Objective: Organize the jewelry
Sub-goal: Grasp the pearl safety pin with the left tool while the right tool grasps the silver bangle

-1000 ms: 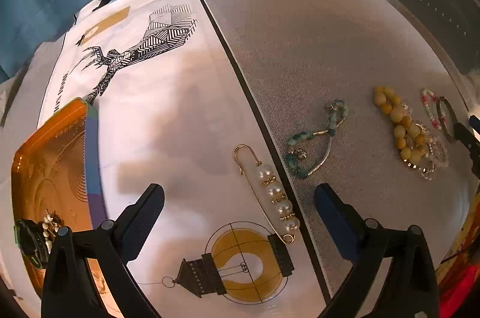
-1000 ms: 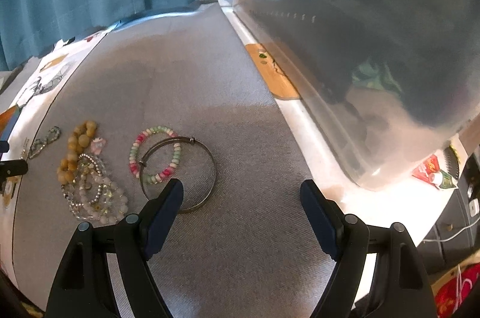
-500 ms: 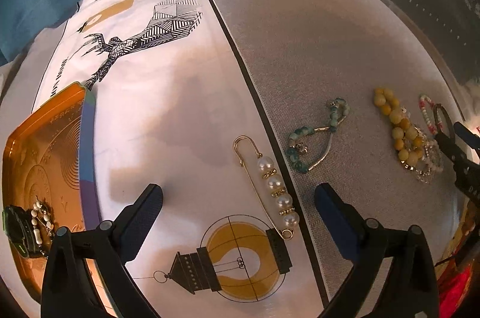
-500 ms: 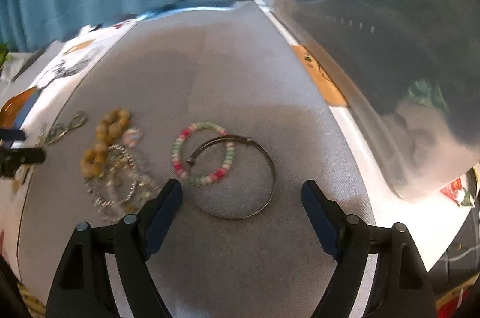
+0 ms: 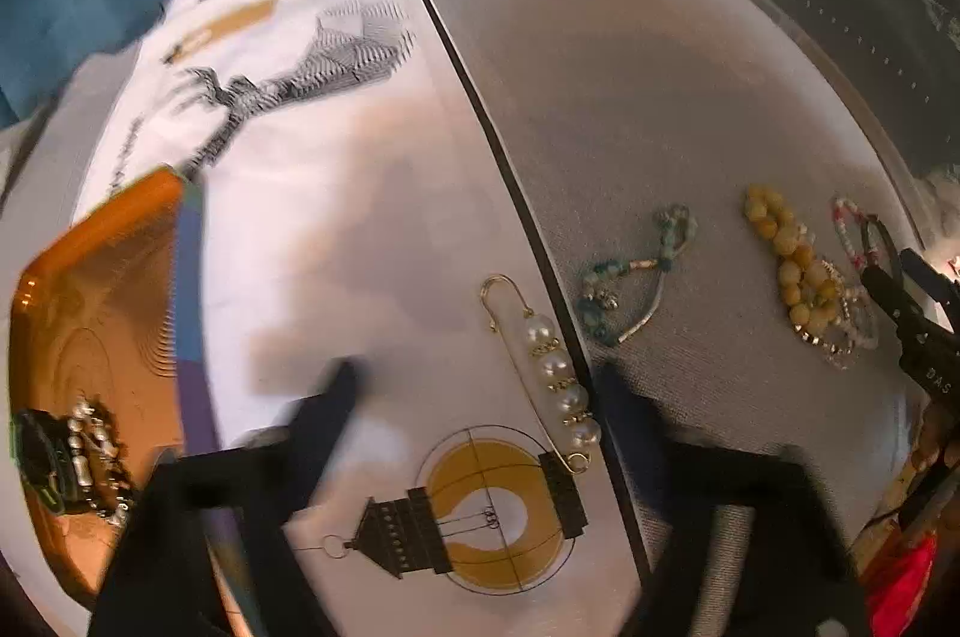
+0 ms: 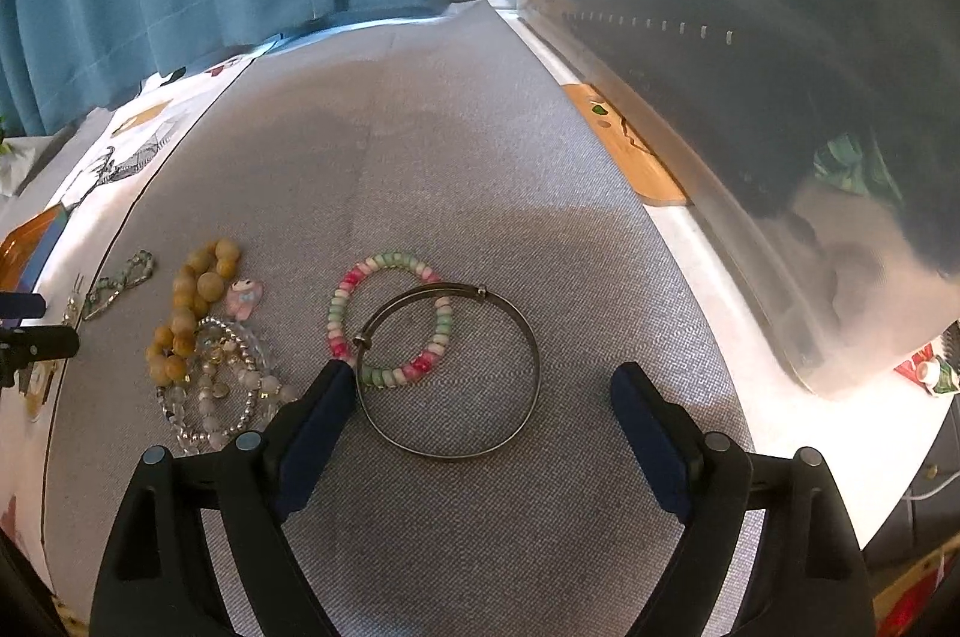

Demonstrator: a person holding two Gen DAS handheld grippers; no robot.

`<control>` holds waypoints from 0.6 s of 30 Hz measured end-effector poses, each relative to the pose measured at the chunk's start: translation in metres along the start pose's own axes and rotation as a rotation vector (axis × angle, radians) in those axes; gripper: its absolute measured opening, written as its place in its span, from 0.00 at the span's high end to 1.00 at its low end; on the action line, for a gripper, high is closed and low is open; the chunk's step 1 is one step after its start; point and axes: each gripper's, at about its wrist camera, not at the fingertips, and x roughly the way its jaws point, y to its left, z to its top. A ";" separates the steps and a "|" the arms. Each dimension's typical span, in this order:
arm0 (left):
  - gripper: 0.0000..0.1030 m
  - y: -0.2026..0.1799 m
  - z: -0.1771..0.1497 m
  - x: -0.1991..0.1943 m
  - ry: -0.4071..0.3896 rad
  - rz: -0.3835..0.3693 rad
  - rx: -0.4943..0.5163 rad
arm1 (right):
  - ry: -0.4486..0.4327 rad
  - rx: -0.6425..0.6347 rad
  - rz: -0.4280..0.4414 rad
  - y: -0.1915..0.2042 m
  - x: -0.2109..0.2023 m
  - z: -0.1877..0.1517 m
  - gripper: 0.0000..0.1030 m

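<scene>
My left gripper (image 5: 474,385) jaws, wide earlier, are closing around the pearl pin (image 5: 555,379) at the grey mat's (image 5: 660,96) edge; nothing pinched yet. Right gripper (image 6: 480,391) gapes over the metal bangle (image 6: 447,370). Next: finish the pinch, lift.

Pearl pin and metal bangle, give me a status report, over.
Left gripper closing on pearl pin, not yet pinched. Right gripper open around metal bangle. Bangle overlaps pink-green bead bracelet.
</scene>
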 end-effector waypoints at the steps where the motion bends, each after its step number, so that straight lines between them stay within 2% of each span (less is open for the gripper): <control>1: 0.92 0.000 0.001 -0.003 0.002 -0.034 0.002 | -0.008 -0.003 0.003 0.000 0.000 0.000 0.31; 2: 0.91 0.003 0.002 -0.007 0.025 -0.092 -0.014 | -0.024 -0.011 0.016 0.002 -0.003 -0.001 0.41; 4: 0.91 0.004 0.002 -0.016 -0.011 -0.130 -0.025 | -0.030 -0.028 0.035 0.004 -0.009 -0.004 0.42; 7: 0.91 -0.001 0.003 -0.035 -0.093 -0.103 0.019 | -0.081 -0.049 0.033 0.010 -0.020 -0.007 0.42; 10: 0.91 -0.004 0.004 -0.043 -0.105 -0.112 0.021 | -0.137 -0.046 0.014 0.009 -0.033 -0.005 0.42; 18: 0.91 -0.002 0.007 -0.062 -0.137 -0.110 0.000 | -0.167 -0.010 0.010 0.005 -0.057 0.003 0.42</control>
